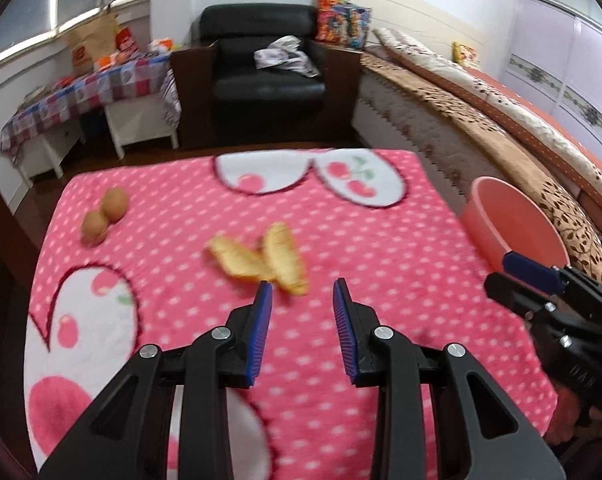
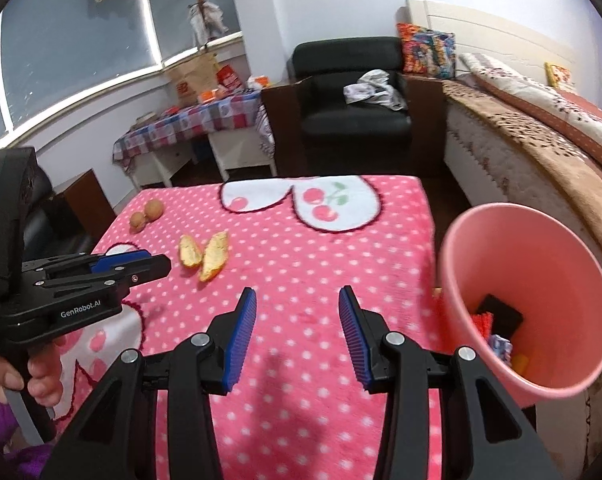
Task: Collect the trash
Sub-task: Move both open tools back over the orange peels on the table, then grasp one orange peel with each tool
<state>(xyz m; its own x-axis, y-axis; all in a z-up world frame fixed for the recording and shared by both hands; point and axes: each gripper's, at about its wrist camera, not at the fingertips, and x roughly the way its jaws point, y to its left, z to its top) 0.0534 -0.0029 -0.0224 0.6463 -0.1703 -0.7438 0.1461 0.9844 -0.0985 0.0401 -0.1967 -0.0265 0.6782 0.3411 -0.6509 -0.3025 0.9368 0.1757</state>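
A bedroom: a low surface draped in a pink polka-dot blanket (image 1: 341, 240) with white cherry hearts stands beside a long bed (image 1: 501, 120), and a black armchair (image 1: 267, 60) sits against the far wall with crumpled clothing (image 1: 285, 56) on its seat. To the left, a side table under a checked cloth (image 1: 85, 96) carries boxes and bags below a curved window.

On the blanket lie pieces of yellow fruit peel (image 1: 261, 260), two curled strips touching at one end, roughly in the middle of the surface. Further left, near the edge, two small brown round fruits (image 1: 105, 214) sit touching each other.

The left gripper (image 1: 303, 292) hovers above the blanket with its blue-padded fingers (image 1: 261, 332) spread wide apart and nothing between them; the peel lies just beyond the tips, close to the left finger. The picture here is blurred.

The right gripper (image 2: 297, 296) is likewise spread wide and holds nothing, over bare blanket nearer the right side. Just to its right, at the surface's edge, is a pink bucket (image 2: 481, 240), its mouth tilted toward the camera, with several scraps of trash (image 2: 497, 328) at the bottom: something dark, something red, something yellow.

A hand (image 2: 25, 376) grips the left gripper's handle.
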